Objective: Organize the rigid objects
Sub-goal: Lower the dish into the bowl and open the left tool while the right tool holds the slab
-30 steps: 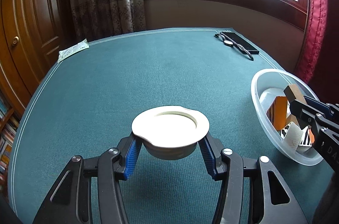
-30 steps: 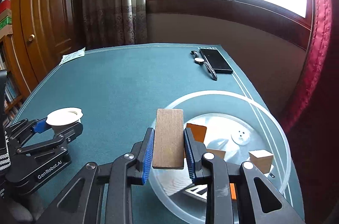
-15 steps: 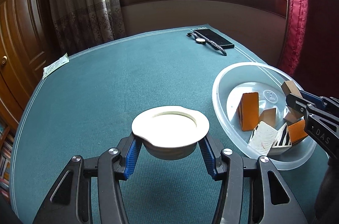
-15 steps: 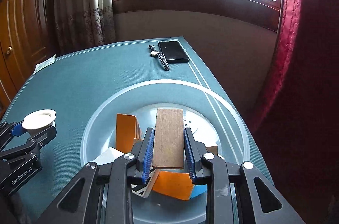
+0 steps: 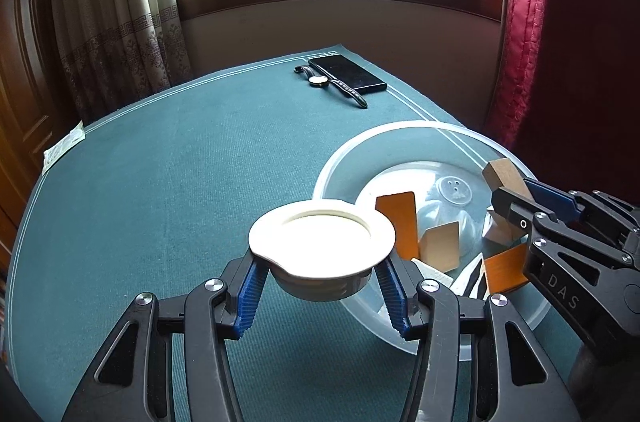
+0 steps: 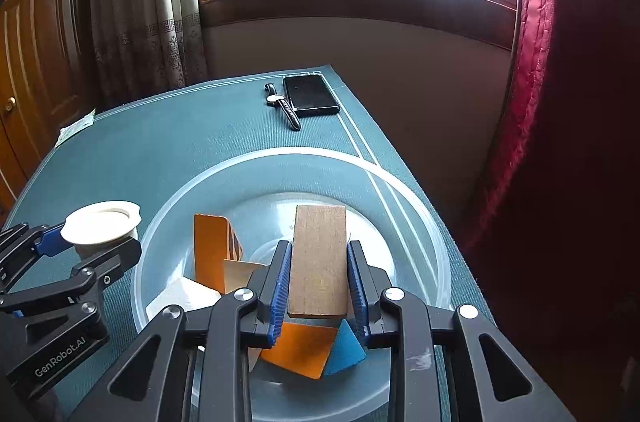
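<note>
Your right gripper point(image 6: 318, 286) pinches a plain wooden block point(image 6: 318, 260) between its blue pads point(image 6: 281, 288); the pads press its two long sides, and the block stands up out of the jaws, tilted away from you. Seen from the left wrist, the block point(image 5: 505, 177) juts out past the right gripper point(image 5: 516, 196) at the bowl's right side. You hold it above the inside of the clear plastic bowl point(image 6: 416, 218), clear of the pieces under it.

Your left gripper point(image 5: 322, 288) clamps a white cup point(image 5: 322, 248) by its lower body, just below the wide rim; the jaws stand partly spread to the cup's width, with a pad point(image 5: 249, 296) on each side. The cup is upright, mouth up, held above the table at the bowl's left edge; from the right wrist the cup point(image 6: 102, 222) sits just outside the rim.

Inside the bowl point(image 5: 344, 158) lie an upright orange slab point(image 6: 210, 250), a pale wooden piece point(image 6: 240, 274) against it, a white piece point(image 6: 188, 296), a flat orange piece point(image 6: 300, 352) and a blue piece point(image 6: 346, 350) under the block.

The bowl rests on the green table point(image 5: 180, 162) near its right edge. Well beyond it, at the far corner, a black phone point(image 6: 310, 94) lies flat with a watch point(image 6: 282, 104) just beside it. A small packet point(image 5: 64, 150) lies at the far left edge.
</note>
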### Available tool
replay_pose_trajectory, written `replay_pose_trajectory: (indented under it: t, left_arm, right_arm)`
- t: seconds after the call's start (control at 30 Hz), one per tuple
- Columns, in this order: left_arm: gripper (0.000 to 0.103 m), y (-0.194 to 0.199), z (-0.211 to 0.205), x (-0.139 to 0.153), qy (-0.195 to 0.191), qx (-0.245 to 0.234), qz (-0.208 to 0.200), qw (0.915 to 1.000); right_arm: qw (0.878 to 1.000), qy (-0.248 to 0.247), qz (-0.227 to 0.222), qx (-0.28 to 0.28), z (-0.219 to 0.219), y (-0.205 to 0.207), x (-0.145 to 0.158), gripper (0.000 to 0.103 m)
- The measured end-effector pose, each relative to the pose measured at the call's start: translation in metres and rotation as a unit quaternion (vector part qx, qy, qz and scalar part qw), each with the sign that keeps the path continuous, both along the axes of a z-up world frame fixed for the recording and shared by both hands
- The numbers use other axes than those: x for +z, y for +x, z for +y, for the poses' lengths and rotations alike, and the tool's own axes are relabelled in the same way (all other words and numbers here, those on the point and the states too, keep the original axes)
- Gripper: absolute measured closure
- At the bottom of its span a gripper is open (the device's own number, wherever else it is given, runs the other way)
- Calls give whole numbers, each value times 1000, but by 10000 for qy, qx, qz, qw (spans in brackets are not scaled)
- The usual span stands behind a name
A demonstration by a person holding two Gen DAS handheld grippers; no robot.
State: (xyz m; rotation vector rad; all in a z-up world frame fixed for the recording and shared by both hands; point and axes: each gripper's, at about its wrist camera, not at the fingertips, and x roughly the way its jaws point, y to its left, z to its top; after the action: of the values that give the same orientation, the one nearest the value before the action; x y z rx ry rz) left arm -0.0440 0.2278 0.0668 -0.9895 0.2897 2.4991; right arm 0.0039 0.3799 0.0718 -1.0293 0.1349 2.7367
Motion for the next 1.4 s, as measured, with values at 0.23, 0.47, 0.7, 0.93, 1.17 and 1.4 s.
replay_pose_trajectory:
  t: [0.23,0.47,0.7,0.93,1.17,1.4]
  left_arm:
    - [50,-2,17,-2,3,-171,-23,9999]
    - [50,-10,28,-1,122,-288,-82,9995]
    - [40,-16,26,-3,330,-333,-210,9987]
    - [40,-12,14,0,495,-301,-194,9981]
    - [39,-10,5,2,515,-202,-195,9983]
    - [38,-5,-1,1,424,-94,-94,9990]
  right_arm:
    - [10000,-27,0,-77,4,0,-1,74]
    - [9998,-39,22,-190,10,1,0,74]
    - [9996,-51,18,-272,16,0,0,74]
    - [9996,-58,12,-289,17,-1,0,74]
    - [9995,-72,11,-292,15,0,-1,74]
    - [9996,-89,23,-271,14,0,-4,74]
